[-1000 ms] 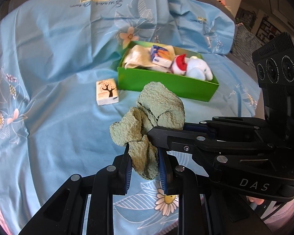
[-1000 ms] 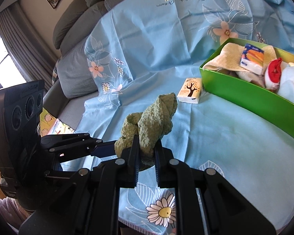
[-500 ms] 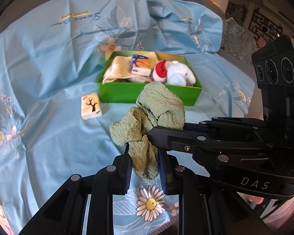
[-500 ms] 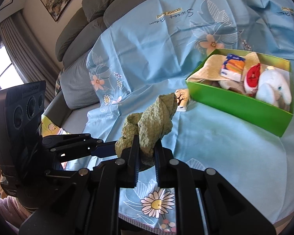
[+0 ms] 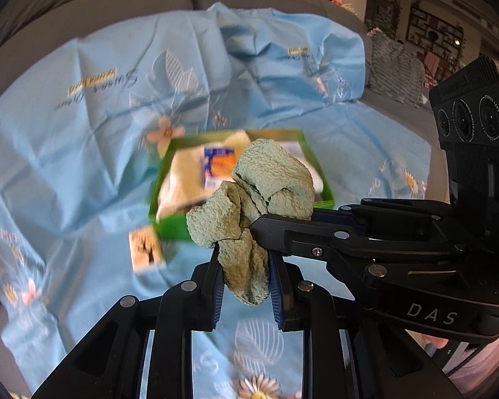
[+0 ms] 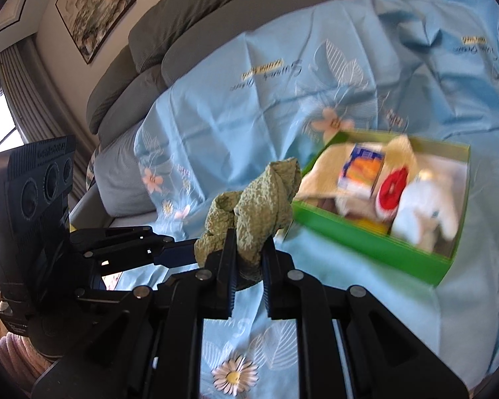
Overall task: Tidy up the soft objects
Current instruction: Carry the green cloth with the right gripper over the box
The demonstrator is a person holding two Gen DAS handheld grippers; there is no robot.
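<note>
A crumpled green towel [image 5: 259, 196] hangs in the air, gripped from both sides. My left gripper [image 5: 244, 259] is shut on its lower fold. My right gripper [image 6: 248, 249] is shut on another part of the same green towel [image 6: 259, 206], and it reaches in from the right in the left wrist view as the right gripper [image 5: 316, 226]. Beyond the towel lies a green box [image 6: 366, 246] on the blue cloth; it holds a cream cloth [image 6: 326, 169], a blue and orange packet [image 6: 361, 171] and a white plush toy with a red cap [image 6: 422, 202].
A small tissue pack with a tree print [image 5: 144, 249] lies on the blue floral cloth [image 5: 83, 153] left of the green box [image 5: 173, 226]. Grey sofa cushions [image 6: 143, 56] rise behind. A striped cushion [image 5: 392, 73] sits at the far right.
Both grippers have risen with the towel and moved toward the box. The box now shows more from above, partly behind the towel. The grip on the towel is the same.
</note>
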